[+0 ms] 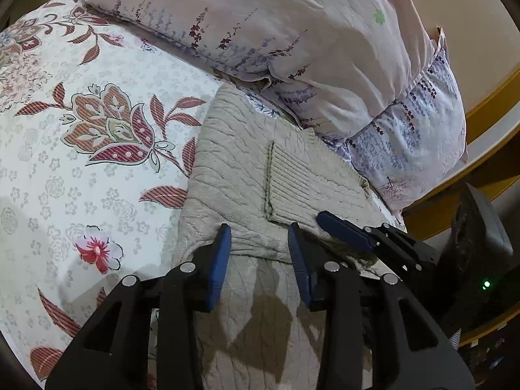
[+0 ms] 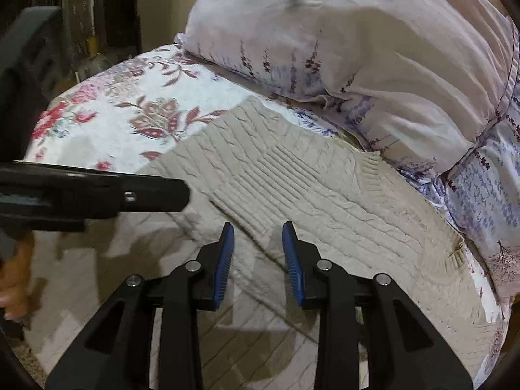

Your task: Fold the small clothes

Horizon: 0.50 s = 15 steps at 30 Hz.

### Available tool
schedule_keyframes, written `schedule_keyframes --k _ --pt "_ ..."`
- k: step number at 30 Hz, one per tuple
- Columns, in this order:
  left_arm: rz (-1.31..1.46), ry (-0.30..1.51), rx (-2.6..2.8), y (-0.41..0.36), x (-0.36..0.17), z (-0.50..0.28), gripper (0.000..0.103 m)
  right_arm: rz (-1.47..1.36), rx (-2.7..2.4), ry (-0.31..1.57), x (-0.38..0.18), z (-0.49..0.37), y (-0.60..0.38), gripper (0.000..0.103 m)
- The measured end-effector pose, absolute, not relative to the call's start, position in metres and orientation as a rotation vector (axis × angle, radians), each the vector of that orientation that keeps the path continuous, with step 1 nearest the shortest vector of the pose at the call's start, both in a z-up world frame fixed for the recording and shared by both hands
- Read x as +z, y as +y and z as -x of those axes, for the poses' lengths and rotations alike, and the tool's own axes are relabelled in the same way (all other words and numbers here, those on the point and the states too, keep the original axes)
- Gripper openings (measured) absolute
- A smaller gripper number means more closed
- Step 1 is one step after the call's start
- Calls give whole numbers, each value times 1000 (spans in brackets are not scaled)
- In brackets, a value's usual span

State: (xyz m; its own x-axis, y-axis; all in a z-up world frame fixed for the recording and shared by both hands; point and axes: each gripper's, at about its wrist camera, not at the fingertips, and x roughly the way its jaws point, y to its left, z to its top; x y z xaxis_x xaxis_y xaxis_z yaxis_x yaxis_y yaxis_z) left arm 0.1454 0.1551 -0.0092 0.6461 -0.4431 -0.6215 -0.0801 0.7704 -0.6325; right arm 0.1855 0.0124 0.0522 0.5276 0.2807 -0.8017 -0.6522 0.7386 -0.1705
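A beige cable-knit sweater (image 1: 247, 169) lies flat on the floral bedspread (image 1: 81, 149), with a ribbed cuff folded across its middle. My left gripper (image 1: 260, 237) is open, its blue pads just above the sweater's near part. The right gripper's blue finger (image 1: 341, 230) shows at the right, low over the sweater's edge. In the right wrist view the sweater (image 2: 341, 195) fills the middle, and my right gripper (image 2: 258, 237) is open and empty just above it. The left gripper's black arm (image 2: 97, 191) reaches in from the left.
A large lavender-print pillow (image 1: 276, 32) lies along the far edge of the sweater; it also shows in the right wrist view (image 2: 357, 48). A wooden bed frame (image 1: 487, 113) curves at the right. Dark furniture (image 2: 32, 65) stands at the left.
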Motion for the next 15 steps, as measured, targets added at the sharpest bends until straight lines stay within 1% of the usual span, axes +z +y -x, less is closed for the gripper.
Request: schedule_keyframes --k 1,3,8,12,15 --pt "679 857 -226 154 -9 -148 38 473 577 850 53 -188 10 6" --pt "686 857 -227 155 -10 -148 38 421 578 858 56 -191 6 5" --pt "686 857 -226 152 -9 -148 40 209 543 815 86 -193 -34 5" --pt "683 850 -242 150 -6 -147 47 -84 454 753 118 -189 -112 5" --pt "669 842 -260 146 -3 -145 50 -283 331 721 119 -178 -185 5"
